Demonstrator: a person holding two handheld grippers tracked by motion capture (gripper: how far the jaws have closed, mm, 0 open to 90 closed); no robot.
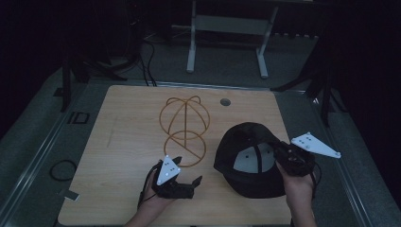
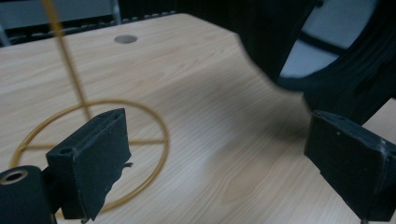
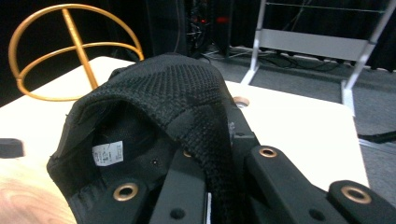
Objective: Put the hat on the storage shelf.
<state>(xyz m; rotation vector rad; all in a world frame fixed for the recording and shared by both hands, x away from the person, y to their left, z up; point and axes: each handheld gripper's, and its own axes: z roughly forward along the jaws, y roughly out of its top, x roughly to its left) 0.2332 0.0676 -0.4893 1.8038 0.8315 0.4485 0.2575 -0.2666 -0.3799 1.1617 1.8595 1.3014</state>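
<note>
A black cap [image 1: 248,163] lies crown-down on the right half of the wooden worktop [image 1: 123,142], and the right tongs [image 1: 282,152] are clenched on its rear rim (in the right gripper view the mesh fabric runs between the two jaws). The left tongs [image 1: 189,178] hover released just left of the cap, apart from it, beside the base ring of a gold wire stand [image 1: 184,130].

Dim and underexposed from above, black beyond the pale wooden tabletop [image 1: 132,142]. Blurred, soft-edged black fabric cap [image 2: 336,56] up close. Overexposed white glare along the tabletop's far corner.
</note>
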